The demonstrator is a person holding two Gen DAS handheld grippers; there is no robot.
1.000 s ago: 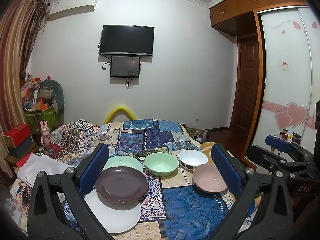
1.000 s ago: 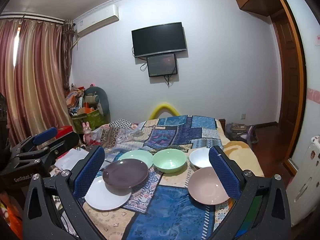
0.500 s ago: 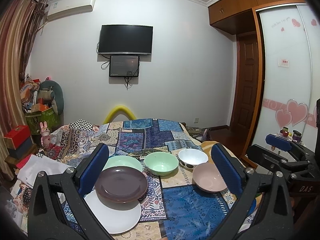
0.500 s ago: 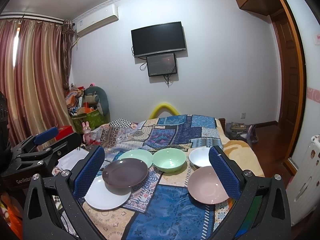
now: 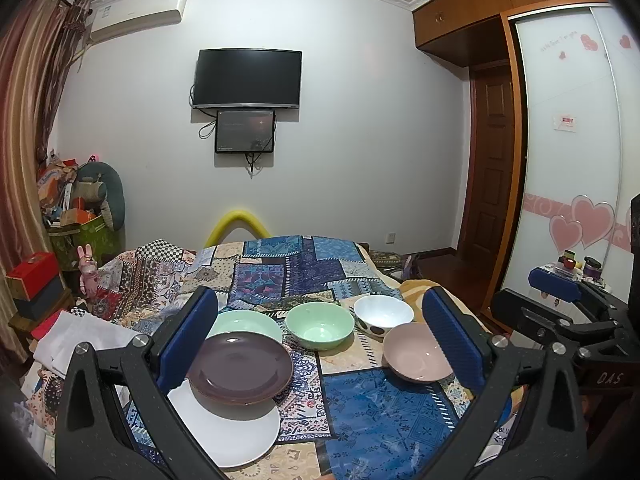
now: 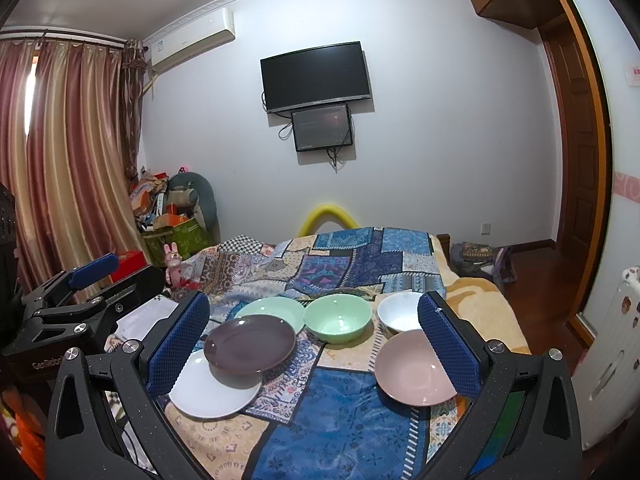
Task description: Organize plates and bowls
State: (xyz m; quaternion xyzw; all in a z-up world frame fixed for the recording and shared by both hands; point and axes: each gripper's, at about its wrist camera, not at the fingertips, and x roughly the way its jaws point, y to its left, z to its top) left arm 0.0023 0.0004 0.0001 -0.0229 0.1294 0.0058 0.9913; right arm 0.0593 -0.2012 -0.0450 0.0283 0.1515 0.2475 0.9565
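On a patchwork bedspread [image 5: 372, 416] lie a dark purple plate [image 5: 240, 368] overlapping a white plate [image 5: 236, 436], with a light green plate [image 5: 244, 322] behind. To their right stand a green bowl [image 5: 320, 326], a white bowl [image 5: 383, 314] and a pink bowl [image 5: 416, 358]. The same dishes show in the right wrist view: purple plate [image 6: 250, 344], white plate [image 6: 212, 392], green bowl [image 6: 338, 322], pink bowl [image 6: 414, 368]. My left gripper [image 5: 320, 340] is open and empty above the near dishes. My right gripper [image 6: 314, 340] is open and empty, held beside it.
The bed's right edge drops to a wooden floor [image 6: 532, 280]. Boxes and clutter [image 5: 60, 232] stand at the left by the curtains [image 6: 60, 160]. A TV [image 5: 248, 78] hangs on the far wall. A wardrobe [image 5: 568, 140] is at the right.
Both views have shifted very slightly; the dishes have not moved and both grippers stay open.
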